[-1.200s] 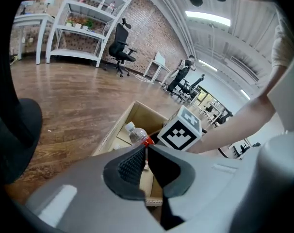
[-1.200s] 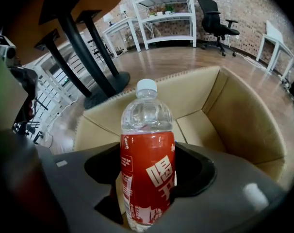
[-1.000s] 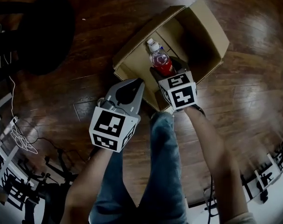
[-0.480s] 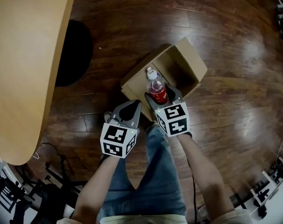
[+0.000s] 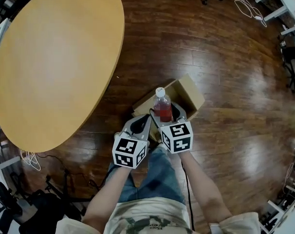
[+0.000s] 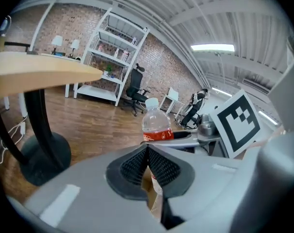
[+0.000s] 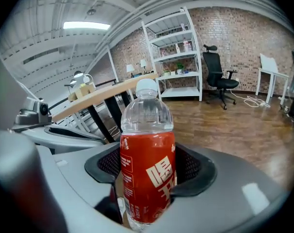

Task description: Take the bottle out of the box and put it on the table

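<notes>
Bottle [image 5: 162, 105] is clamped upright in the right gripper [image 5: 166, 117]. The jaws press on both sides of its red label, with the white cap and clear shoulder poking up above the pads. In the head view the bottle sits over the near left edge of the cardboard box [image 5: 190, 94], which lies open on the dark wood floor [image 5: 225, 57].

Then there's the left gripper [image 5: 141, 123], just beside the right one on its left. Its jaws are pinched together with nothing in them (in its own view the ribbed pads [image 6: 137, 165] meet at the tips, and a bit of cardboard shows through the gap lower down). That view also catches the bottle off to the right, just past the jaw tips.

The round wooden table [image 5: 55, 57] is over on the far left, well apart from the box. The person's jeans [image 5: 157, 179] fill the near middle of the head view. In the right gripper view, white shelving [image 7: 176, 52] and a black office chair [image 7: 220, 79] stand against a brick wall way behind the bottle
</notes>
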Demonstrator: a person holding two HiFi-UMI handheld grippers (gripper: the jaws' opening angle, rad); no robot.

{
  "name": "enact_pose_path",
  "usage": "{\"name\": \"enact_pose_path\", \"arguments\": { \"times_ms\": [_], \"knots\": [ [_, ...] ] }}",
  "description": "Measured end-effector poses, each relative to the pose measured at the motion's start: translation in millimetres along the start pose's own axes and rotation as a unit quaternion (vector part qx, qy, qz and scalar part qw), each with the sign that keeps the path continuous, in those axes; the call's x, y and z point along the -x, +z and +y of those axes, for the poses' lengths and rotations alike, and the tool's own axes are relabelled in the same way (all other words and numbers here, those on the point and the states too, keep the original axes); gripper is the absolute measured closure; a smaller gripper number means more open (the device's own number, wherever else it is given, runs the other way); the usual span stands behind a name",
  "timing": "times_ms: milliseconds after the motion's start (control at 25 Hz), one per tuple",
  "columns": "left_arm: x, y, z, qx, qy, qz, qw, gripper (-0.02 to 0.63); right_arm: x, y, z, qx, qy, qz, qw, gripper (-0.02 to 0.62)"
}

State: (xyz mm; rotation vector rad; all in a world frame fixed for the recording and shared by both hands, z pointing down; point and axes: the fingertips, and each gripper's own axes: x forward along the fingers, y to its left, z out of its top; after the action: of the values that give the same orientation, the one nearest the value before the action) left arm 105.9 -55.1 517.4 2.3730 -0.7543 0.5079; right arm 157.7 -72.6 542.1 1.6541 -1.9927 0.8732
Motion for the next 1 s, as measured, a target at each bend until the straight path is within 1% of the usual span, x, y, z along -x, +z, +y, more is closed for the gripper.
{"name": "enact_pose_path", "arguments": {
  "times_ms": [240, 400, 560, 640, 800, 1000],
  "knots": [
    [53.6, 55.6, -5.4, 0.001, 0.025, -0.06, 0.9979, 0.606, 42.8, 58.9, 35.8, 0.01, 0.003, -0.048, 0.999, 0.291],
    [81.9, 89.1, -11.2, -0.005, 0.044, -0.101, 0.9939, 0.606, 68.9, 90.4, 55.4, 0.025, 0.018, -0.077, 0.997, 0.291],
    [108.4, 106.9, -19.5, 0.005, 0.065, -0.13, 0.9894, 0.606, 95.4, 109.2, 68.7, 0.036, 0.025, -0.094, 0.995, 0.291],
    [123.8, 114.1, -20.4, 0.018, 0.082, -0.15, 0.9852, 0.606, 106.5, 120.7, 77.4, 0.048, 0.035, -0.11, 0.992, 0.291],
    [149.4, 127.3, -13.9, 0.032, 0.121, -0.186, 0.9746, 0.606, 116.2, 149.9, 102.9, 0.092, 0.068, -0.143, 0.983, 0.291],
    [182.6, 139.7, -6.7, 0.041, 0.157, -0.222, 0.9613, 0.606, 123.0, 177.8, 140.2, 0.117, 0.111, -0.172, 0.972, 0.29]
  ]
}}
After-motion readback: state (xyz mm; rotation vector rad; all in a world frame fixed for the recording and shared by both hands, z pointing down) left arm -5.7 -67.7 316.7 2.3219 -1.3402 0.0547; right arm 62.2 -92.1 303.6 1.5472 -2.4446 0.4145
